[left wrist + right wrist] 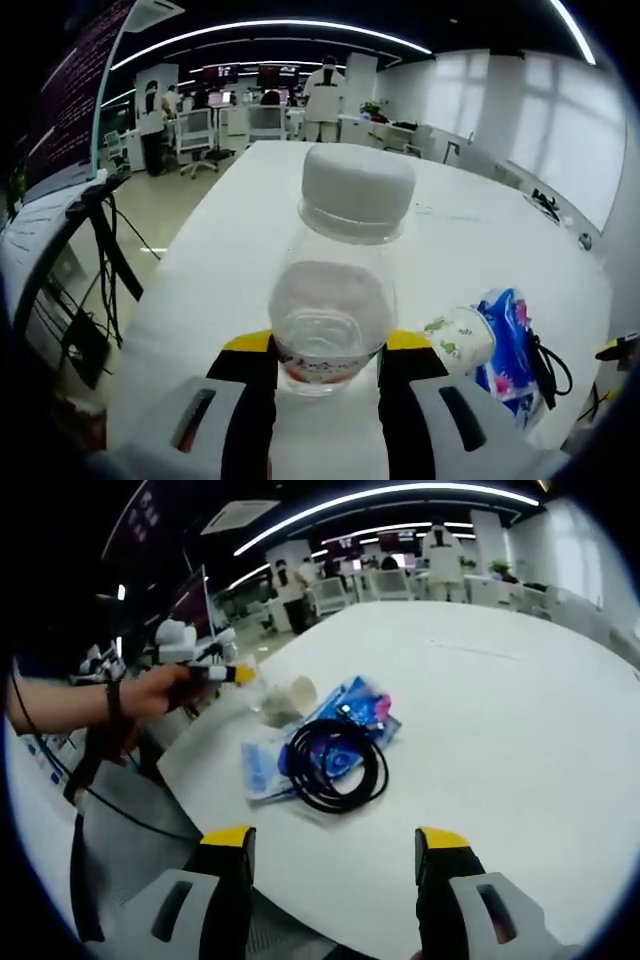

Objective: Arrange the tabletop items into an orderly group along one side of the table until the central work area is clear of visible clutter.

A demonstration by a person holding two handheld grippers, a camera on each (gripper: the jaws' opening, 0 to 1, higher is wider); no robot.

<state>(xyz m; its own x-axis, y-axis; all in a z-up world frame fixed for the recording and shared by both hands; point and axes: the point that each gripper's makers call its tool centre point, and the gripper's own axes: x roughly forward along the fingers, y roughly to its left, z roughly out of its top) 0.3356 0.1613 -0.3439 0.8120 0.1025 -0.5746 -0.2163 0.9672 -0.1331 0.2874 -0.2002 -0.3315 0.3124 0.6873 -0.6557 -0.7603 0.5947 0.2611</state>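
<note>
In the left gripper view, a clear plastic bottle (338, 290) with a white cap is seen upright between the yellow-tipped jaws of the left gripper (328, 352), which are closed against its lower body. The bottle is held at the near edge of the white table (240, 250). Just to its right, a paper cup (460, 338) lies on its side against a blue packet (510, 350).

In the right gripper view, the right gripper (335, 842) is observed with its jaws spread wide and nothing between them, above the table edge. Ahead of it, a coiled black cable (335, 762) rests on the blue packet, with the paper cup just beyond. At the left, a hand (150, 695) is noted gripping the left gripper.
</note>
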